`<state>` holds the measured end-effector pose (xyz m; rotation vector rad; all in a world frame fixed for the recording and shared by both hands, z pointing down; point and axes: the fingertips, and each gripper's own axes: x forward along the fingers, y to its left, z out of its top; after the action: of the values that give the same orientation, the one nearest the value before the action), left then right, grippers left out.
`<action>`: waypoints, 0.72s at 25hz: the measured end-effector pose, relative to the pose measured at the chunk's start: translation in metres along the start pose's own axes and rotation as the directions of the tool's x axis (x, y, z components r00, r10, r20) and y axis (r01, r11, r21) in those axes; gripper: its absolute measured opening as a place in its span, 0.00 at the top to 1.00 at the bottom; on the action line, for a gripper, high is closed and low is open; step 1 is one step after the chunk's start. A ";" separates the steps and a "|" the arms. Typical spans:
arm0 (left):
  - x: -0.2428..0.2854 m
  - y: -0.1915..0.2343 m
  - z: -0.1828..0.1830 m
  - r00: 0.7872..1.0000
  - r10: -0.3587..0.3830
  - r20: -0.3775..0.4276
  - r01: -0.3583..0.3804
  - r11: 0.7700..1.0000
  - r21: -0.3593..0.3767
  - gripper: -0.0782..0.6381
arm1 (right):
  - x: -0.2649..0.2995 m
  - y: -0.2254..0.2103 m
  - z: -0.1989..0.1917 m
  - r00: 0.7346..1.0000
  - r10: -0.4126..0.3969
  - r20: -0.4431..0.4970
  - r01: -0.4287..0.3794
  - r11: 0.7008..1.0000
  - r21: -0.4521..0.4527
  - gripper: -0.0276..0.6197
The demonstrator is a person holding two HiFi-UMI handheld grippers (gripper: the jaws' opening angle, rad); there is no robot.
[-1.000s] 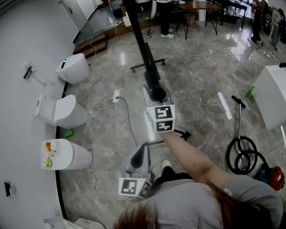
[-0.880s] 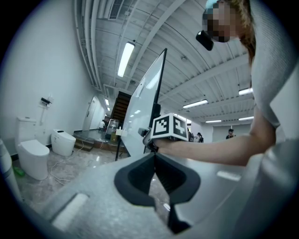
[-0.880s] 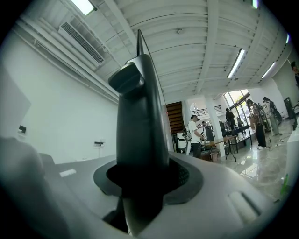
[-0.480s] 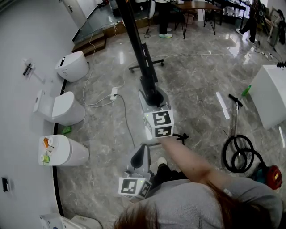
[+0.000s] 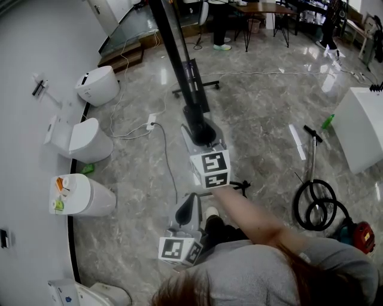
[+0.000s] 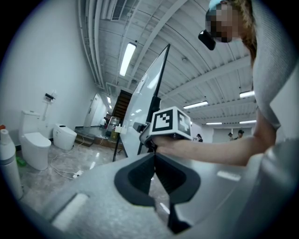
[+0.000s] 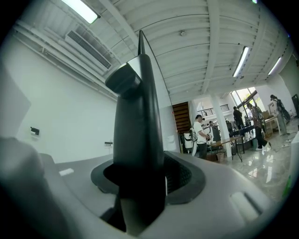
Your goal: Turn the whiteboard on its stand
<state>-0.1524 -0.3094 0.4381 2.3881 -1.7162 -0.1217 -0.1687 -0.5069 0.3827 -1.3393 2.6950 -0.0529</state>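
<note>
Now right gripper (image 5: 197,122) jaws just opening, loose round the slim black whiteboard (image 5: 173,48) edge at twelve o'clock; left gripper (image 5: 189,202) clenched, empty.

We counted 4 toilets (image 5: 99,85) (image 5: 78,140) (image 5: 84,196) (image 5: 90,294), 1 whiteboard (image 5: 173,48) on 1 stand (image 5: 192,75), 1 power strip (image 5: 151,122) & 1 green bottle (image 5: 328,122). We also saw 1 red vacuum (image 5: 361,236), 1 white cabinet (image 5: 359,128), 1 brown table (image 5: 263,7) and 1 white strip (image 5: 296,132) on the floor (image 5: 257,107).

Glossy grey marble-look floor (image 5: 269,107), shiny smooth white toilets (image 5: 90,140), matt black whiteboard frame (image 5: 171,42), grey cloth sleeve (image 5: 269,272)
</note>
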 end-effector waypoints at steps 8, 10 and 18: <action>-0.011 -0.014 -0.005 1.000 -0.001 -0.011 0.001 1.000 -0.019 0.90 | -0.017 0.008 0.001 1.000 0.020 0.003 -0.020 1.000 0.000 0.62; -0.012 -0.016 -0.003 1.000 -0.008 -0.008 0.007 1.000 -0.019 0.90 | -0.020 0.008 0.000 1.000 0.021 0.003 -0.021 1.000 0.001 0.62; -0.026 -0.015 -0.003 0.999 -0.036 -0.013 0.036 0.999 -0.025 0.90 | -0.036 0.012 -0.002 1.000 -0.001 -0.025 0.001 1.000 0.000 0.63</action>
<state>-0.1459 -0.2798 0.4364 2.3973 -1.6569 -0.1302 -0.1570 -0.4715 0.3868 -1.3494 2.7143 -0.0708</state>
